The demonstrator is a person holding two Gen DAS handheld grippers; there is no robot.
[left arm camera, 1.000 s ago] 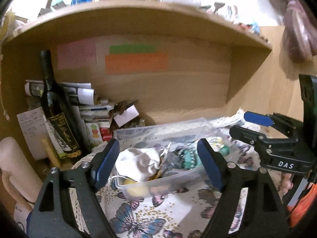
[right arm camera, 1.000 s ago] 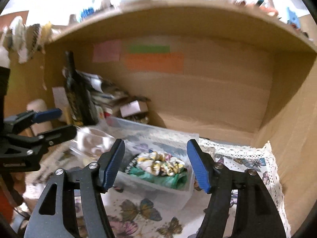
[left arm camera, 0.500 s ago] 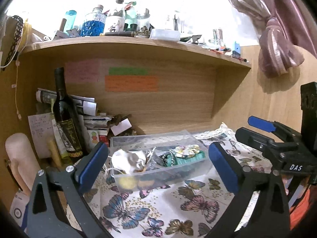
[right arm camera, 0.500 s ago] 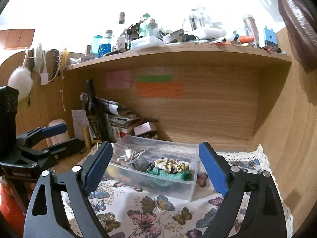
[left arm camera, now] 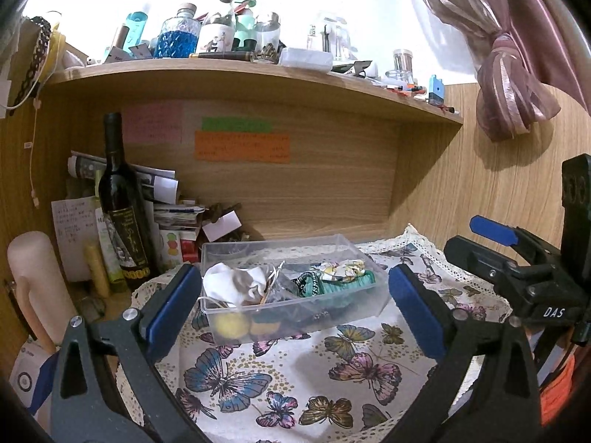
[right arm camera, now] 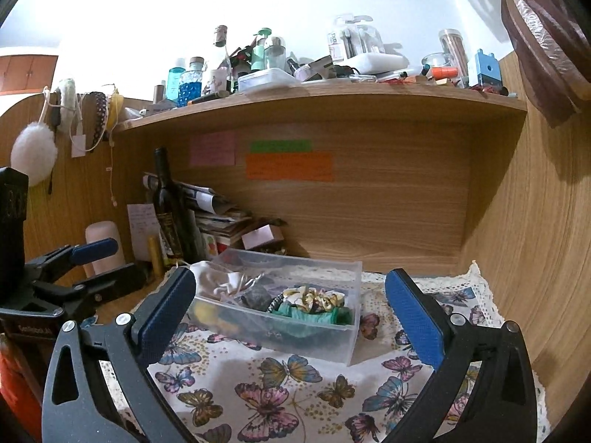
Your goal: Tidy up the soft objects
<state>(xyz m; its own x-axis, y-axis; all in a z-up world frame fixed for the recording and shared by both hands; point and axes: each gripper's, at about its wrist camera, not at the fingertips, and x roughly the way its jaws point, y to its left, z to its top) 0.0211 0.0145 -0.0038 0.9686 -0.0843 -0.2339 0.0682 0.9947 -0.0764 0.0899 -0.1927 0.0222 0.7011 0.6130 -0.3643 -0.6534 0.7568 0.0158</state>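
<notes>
A clear plastic box (left arm camera: 354, 308) (right arm camera: 347, 332) stands on the butterfly cloth (left arm camera: 295, 380) (right arm camera: 288, 387) under the shelf. It holds soft things: a white cloth (left arm camera: 229, 284) (right arm camera: 218, 280), a green scrunchie (left arm camera: 347, 284) (right arm camera: 314, 313) with a floral one (right arm camera: 314, 297) on top, a yellow ball (left arm camera: 229, 323). My left gripper (left arm camera: 291, 306) is open and empty, in front of the box. My right gripper (right arm camera: 291, 310) is open and empty, also short of the box. Each gripper shows at the side of the other's view.
A dark wine bottle (left arm camera: 122, 214) (right arm camera: 173, 217), stacked papers (left arm camera: 162, 199) and a pale cylinder (left arm camera: 33, 284) crowd the back left. The wooden shelf (left arm camera: 258, 81) above carries several bottles and jars. A wood wall (right arm camera: 535, 240) closes the right side. A curtain (left arm camera: 509, 74) hangs at right.
Both grippers have pulled back and up from the box; the view widened to include the shelf top. Both stay open and empty. The box has not moved.
</notes>
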